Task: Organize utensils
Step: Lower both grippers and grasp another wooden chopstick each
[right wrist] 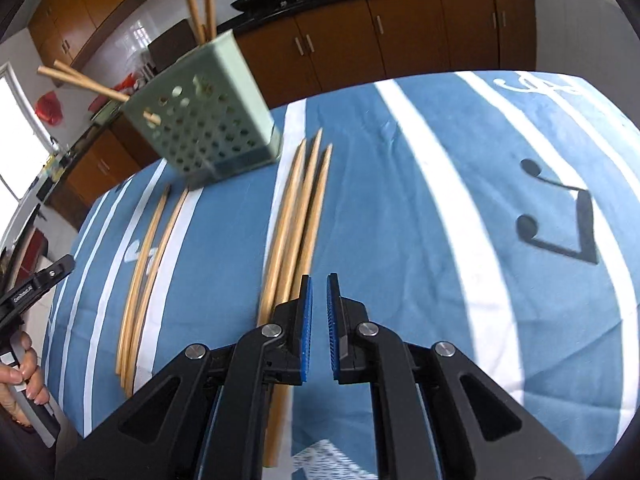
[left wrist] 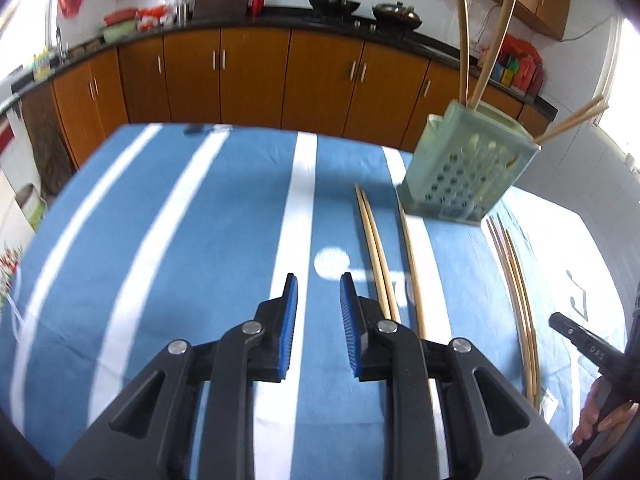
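Note:
A pale green perforated holder [left wrist: 468, 172] stands at the far right of the table with several wooden chopsticks [left wrist: 464, 40] sticking out of it. More chopsticks lie loose on the cloth: a pair [left wrist: 378, 248] just right of my left gripper [left wrist: 318, 280], a single one [left wrist: 412, 264] beside them, and a bundle [left wrist: 516, 292] farther right. My left gripper is open with nothing between its blue pads. In the right wrist view the holder [right wrist: 204, 120] is at upper left. The bundle [right wrist: 296, 216] runs under the left finger of my right gripper [right wrist: 319, 280], which is shut and holds nothing.
A blue tablecloth with white stripes [left wrist: 160, 220] and a black music note [right wrist: 560, 220] covers the table. Brown kitchen cabinets [left wrist: 256, 76] and a dark counter with woks [left wrist: 332, 2] lie beyond it. A hand [right wrist: 24, 364] grips the other tool's handle at the left edge.

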The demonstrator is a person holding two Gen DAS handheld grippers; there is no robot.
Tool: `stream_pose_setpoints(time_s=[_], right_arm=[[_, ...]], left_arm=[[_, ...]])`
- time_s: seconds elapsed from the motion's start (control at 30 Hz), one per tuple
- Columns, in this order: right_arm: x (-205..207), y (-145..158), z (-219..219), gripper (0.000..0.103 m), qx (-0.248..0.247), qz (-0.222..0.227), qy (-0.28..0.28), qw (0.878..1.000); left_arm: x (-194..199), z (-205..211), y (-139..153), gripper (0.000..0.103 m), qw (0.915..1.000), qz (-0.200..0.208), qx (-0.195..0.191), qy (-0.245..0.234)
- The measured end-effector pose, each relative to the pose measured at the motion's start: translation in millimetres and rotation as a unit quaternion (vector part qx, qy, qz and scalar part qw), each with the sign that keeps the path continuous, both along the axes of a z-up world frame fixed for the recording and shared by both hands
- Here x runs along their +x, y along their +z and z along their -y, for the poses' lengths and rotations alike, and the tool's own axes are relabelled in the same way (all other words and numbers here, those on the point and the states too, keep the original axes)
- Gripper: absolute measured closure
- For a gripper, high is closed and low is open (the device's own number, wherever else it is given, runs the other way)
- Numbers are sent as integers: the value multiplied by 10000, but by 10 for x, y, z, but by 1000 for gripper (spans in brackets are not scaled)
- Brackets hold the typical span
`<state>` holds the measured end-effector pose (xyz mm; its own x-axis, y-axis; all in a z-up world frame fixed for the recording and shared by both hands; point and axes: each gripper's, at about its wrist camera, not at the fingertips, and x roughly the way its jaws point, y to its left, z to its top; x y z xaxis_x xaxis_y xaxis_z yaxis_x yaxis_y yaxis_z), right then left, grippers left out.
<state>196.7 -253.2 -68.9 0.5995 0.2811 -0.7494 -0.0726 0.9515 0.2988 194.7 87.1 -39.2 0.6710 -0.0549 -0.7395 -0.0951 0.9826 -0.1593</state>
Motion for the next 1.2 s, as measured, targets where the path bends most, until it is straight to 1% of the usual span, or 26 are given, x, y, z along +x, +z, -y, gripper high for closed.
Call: stream_pose_setpoints(time_s=[0.07,0.2,0.43,0.5,0.57,0.7,0.77,0.8,0.83,0.87,0.93,1.03,1.1,1.2], right_arm=[[-16,5,-93,94,-21,10,60,10000],[-2,-21,-203,95,-238,-4,164,9996],[15,-86,-188,94,-408,-16,191,9990],[21,-92,-181,91,-413,-11,177,9990],[18,-90,-180,83,-458,15,155,9988],[11,-107,-181,83,-525,28,177,9985],[6,-109,-205,83,-648,77,216,9976],[5,-111,-212,84,-707,89,219,9972],[10,-112,-219,89,-826,113,202,9963],[24,-113,-210,93,-910,123,162,9956],[74,-112,-143,95,-1002,119,-4,9949],[176,-110,83,95,-1098,61,-526,9925],[225,-108,251,95,-1054,-10,-809,9911],[234,-113,356,95,-1015,-17,-846,9912]], left_arm=[[-13,26,-61,80,10000,-43,-56,-44],[-2,117,-135,80,9997,-125,-104,-162],[42,237,-222,80,9992,-264,-137,-284],[47,257,-235,80,9991,-271,-134,-303],[58,273,-242,80,9990,-279,-140,-316],[64,282,-255,80,9989,-306,-149,-320],[70,293,-270,80,9988,-324,-169,-333],[70,294,-274,80,9987,-331,-178,-342],[73,303,-282,80,9986,-344,-192,-365],[74,310,-288,80,9985,-350,-197,-379],[75,334,-297,80,9982,-357,-217,-432],[73,379,-318,80,9976,-383,-230,-529],[75,410,-338,80,9971,-413,-222,-599],[71,469,-372,81,9961,-447,-198,-734]])
